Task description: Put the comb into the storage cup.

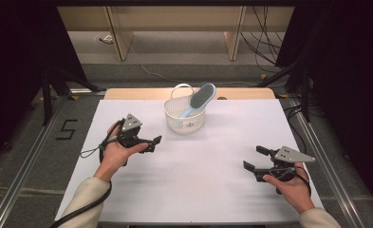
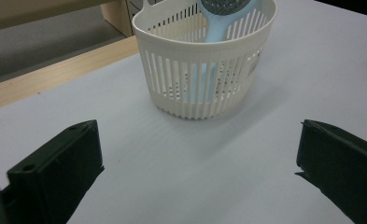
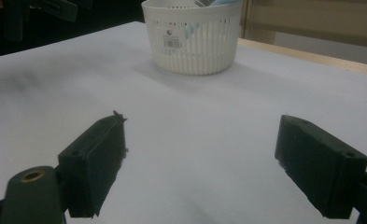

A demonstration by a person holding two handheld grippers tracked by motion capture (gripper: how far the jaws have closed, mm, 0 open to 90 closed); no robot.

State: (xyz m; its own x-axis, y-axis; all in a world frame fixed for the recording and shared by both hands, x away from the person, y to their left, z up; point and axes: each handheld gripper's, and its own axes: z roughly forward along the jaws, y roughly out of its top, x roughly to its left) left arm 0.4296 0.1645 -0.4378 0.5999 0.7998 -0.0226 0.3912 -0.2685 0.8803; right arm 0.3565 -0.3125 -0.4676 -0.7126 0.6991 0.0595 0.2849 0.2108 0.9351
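**user1:** White slotted plastic, that's the basket (image 1: 184, 116) sitting on the tabletop (image 1: 198, 180). It stands upright, and a light blue hairbrush (image 1: 200, 99) is propped in it at a tilt, bristle head sticking up over the rim. There's a label on the basket wall facing the right tool.

**user2:** Where is it from each tool?

**user1:** The left tool (image 1: 156, 142) has it straight ahead and near. In the left gripper view the basket (image 2: 204, 60) sits between the two black jaws, a bit farther on, with the brush handle (image 2: 214, 28) showing through the slots. The right tool (image 1: 253, 159) is well apart from it; in the right gripper view the basket (image 3: 193, 39) is far ahead, toward the left jaw's side.

**user2:** Jaws?

**user1:** Both tools spread wide, nothing between them, just bare white tabletop. Each tool is held in a hand, left hand (image 1: 115, 152) and right hand (image 1: 291, 187), low over the surface. Neither tool touches the basket or the brush.
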